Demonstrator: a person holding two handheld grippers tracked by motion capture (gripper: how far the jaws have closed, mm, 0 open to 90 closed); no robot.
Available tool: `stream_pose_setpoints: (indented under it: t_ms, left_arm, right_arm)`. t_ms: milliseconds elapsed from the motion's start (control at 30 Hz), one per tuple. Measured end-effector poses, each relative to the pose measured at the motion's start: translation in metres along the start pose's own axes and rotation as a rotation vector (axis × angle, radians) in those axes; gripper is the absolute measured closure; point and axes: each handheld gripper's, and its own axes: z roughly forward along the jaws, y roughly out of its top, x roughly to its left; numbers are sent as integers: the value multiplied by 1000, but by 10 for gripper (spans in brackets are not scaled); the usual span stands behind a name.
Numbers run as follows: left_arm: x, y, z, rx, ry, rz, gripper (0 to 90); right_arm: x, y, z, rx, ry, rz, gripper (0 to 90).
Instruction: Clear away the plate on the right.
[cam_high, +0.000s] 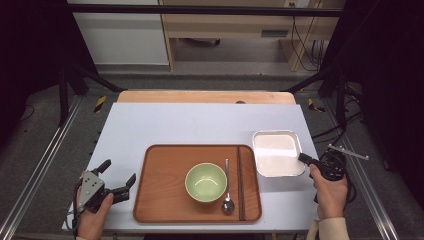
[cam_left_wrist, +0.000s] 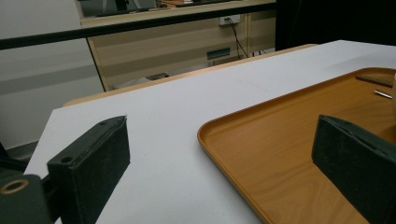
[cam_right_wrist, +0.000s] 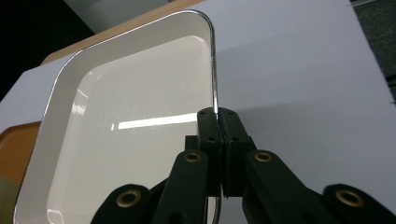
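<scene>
The shallow white rectangular metal tray with a shiny rim (cam_high: 278, 152) sits on the pale grey table (cam_high: 190, 125) at about three o'clock from the green round bowl (cam_high: 206, 182), just beside the right edge of the brown wooden serving tray (cam_high: 160, 190). Its long axis runs roughly from six to twelve o'clock, only slightly longer than its width, with the near right corner pointing toward the person's right hand (cam_high: 330, 192). The right claw (cam_high: 304, 158) is pinched tight on that tray's rim near its near right corner; in the right gripper view the two black jaws meet on the thin chrome edge (cam_right_wrist: 215, 100). The left claw (cam_high: 118, 180) hovers at about nine o'clock from the bowl, off the left edge of the serving tray, its jaws spread wide with nothing between them. On the serving tray, a metal spoon (cam_high: 227, 192) and a pair of dark chopsticks (cam_high: 240, 182) lie at the bowl's three o'clock, both running six to twelve.
</scene>
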Motion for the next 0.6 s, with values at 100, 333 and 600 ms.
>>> stream_pose_setpoints:
  t_ms: [100,333,600]
  left_arm:
    - [0,0,0,0,-1,3,39]
    - [0,1,-1,0,-2,3,41]
    - [-1,1,1,-1,-8,-1,44]
  right_arm:
    - [12,1,1,3,17,-22,892]
    - [31,2,6,18,76,-50,892]
    - [50,3,5,14,126,-68,892]
